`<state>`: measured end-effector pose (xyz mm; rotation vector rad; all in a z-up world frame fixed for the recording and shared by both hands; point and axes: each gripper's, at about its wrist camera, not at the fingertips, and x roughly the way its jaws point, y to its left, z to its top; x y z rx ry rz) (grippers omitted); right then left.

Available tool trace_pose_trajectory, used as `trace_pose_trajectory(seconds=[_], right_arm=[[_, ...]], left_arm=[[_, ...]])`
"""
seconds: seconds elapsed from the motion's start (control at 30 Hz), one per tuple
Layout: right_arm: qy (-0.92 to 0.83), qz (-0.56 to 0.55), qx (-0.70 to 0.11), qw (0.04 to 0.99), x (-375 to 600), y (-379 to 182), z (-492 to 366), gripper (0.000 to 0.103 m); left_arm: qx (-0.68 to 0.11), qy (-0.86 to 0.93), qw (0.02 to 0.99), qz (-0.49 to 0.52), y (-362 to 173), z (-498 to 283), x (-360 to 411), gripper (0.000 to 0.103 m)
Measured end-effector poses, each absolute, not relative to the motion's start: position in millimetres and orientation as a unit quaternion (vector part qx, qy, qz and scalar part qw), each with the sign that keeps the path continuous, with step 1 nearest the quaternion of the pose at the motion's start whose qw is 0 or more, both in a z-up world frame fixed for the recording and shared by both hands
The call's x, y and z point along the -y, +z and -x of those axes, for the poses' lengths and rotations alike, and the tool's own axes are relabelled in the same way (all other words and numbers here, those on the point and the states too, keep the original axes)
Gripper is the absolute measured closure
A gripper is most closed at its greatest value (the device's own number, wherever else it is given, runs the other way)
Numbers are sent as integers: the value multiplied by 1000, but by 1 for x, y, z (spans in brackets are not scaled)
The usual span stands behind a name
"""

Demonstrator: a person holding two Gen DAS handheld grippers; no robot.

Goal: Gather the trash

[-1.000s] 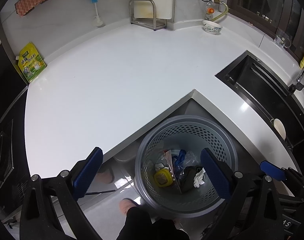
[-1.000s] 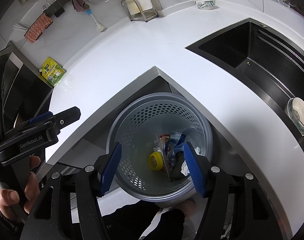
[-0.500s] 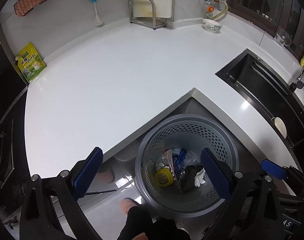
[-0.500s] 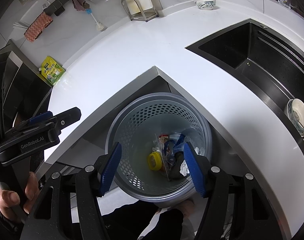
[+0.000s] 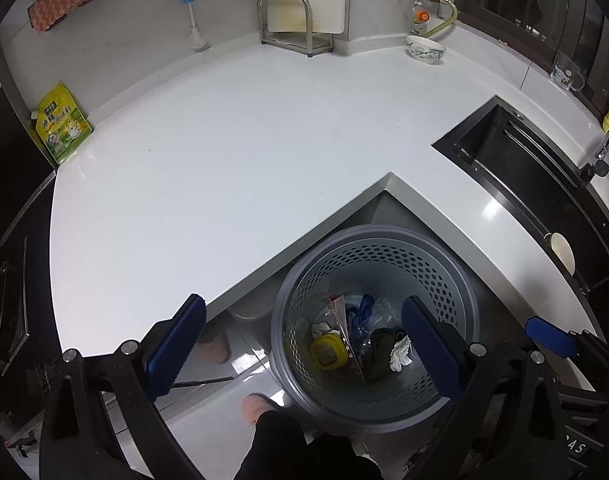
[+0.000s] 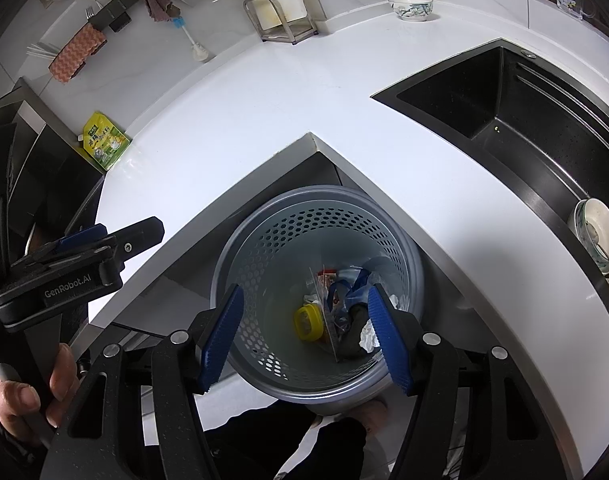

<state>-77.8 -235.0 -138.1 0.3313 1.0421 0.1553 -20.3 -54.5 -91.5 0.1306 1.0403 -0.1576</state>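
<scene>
Both the left gripper [image 5: 302, 342] and right gripper [image 6: 306, 336] are held open and empty above the bin [image 6: 396, 380]; its light, crumpled trash [image 6: 344, 308] is best pinched by loose edges.

Trash in perforated grey bin [image 5: 378, 240], lower centre of both views.

Bin stands upright on the floor in the inner corner of the white counter, rim open. At its bottom: yellow lid [image 5: 327, 353] lying flat; crumpled white paper [image 5: 400, 354] on a dark wad [image 5: 380, 344]; blue scrap [image 6: 358, 280]; clear plastic wrapper [image 5: 344, 320] standing on edge between them.
</scene>
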Motion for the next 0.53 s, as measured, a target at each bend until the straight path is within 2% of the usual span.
trace_pose_trajectory(seconds=[0.53], right_arm=[[74, -157, -495, 851, 235, -138, 78, 41]], left_arm=[[-492, -76, 865, -63, -89, 23, 56, 7]])
